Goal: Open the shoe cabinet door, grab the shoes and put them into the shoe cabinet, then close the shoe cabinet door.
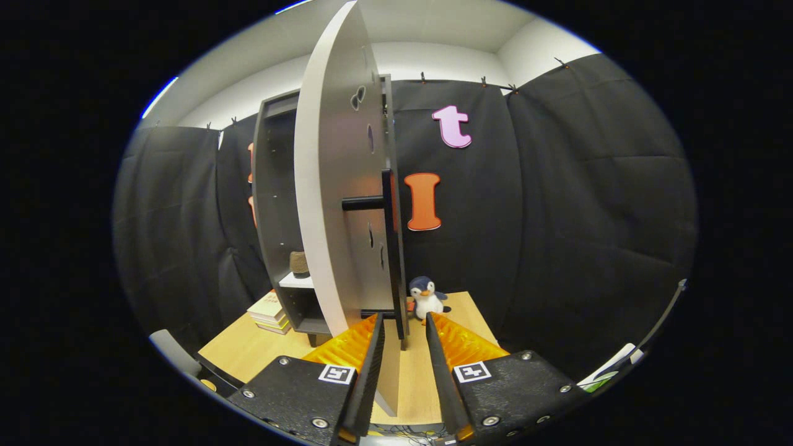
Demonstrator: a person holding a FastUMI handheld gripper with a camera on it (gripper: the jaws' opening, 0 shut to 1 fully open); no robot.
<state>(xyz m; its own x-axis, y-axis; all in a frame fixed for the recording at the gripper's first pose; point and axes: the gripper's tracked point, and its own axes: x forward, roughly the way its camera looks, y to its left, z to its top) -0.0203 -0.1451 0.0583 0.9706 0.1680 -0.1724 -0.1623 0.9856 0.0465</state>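
Gripper view looks across a booth hung with black cloth under a pale ceiling, and the largest thing in it is the shoe cabinet, a tall grey unit standing on a light wooden table. Its door is swung wide and stands edge-on straight ahead, the dark bar handle sticking out on the side away from the cabinet. The lower edge of the door sits in the gap between the fingers of the hand-held gripper, which are parted with neither pad clearly pressing the panel, so the gripper reads as open.

By my judgement the opening step is done or almost done, and fetching the shoes comes next. I cannot make out any shoes near the fingers; a small brown object on a shelf inside is too unclear to name. The next move calls for backing the fingers off the door edge without nudging it shut.

A stack of books lies beside the cabinet's foot, and a toy penguin stands just beyond the fingers.
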